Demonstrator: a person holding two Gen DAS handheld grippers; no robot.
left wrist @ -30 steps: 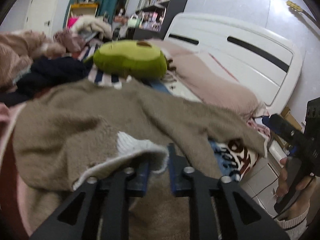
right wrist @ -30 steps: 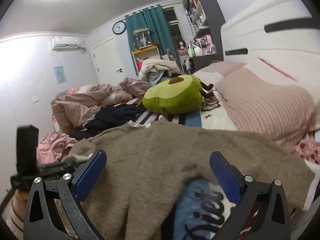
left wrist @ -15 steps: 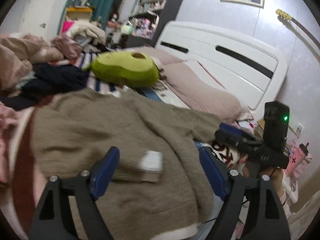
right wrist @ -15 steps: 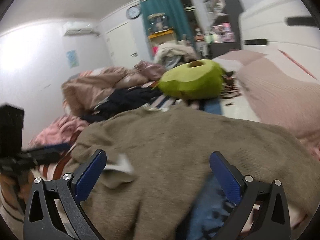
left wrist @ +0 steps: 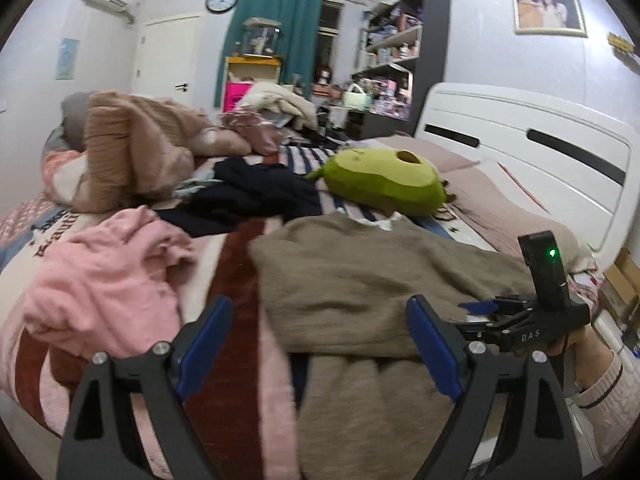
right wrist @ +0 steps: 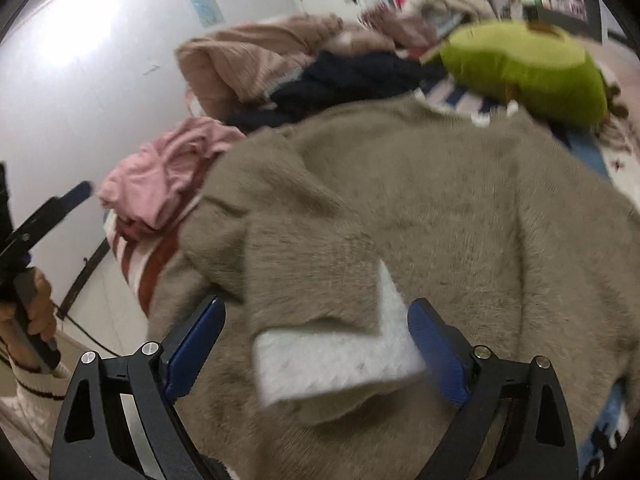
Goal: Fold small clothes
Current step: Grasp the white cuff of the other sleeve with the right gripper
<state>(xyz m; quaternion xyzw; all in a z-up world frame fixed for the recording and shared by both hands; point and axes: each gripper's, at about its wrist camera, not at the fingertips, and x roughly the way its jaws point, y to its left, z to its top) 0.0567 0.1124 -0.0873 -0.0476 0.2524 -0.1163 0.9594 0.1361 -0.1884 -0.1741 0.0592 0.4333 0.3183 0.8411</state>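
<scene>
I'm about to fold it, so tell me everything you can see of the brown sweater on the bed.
The brown sweater looks like fuzzy knit with white trim at the neck and a white cuff. It lies spread on the striped bedspread, one sleeve folded over its body, its neck near the green plush toy. Neither hand-held gripper grips it.

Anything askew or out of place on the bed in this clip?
The fuzzy taupe sweater lies askew, one white-cuffed sleeve folded across its body. Unfolded clothes crowd it: a crumpled pink garment and a dark navy heap.
</scene>
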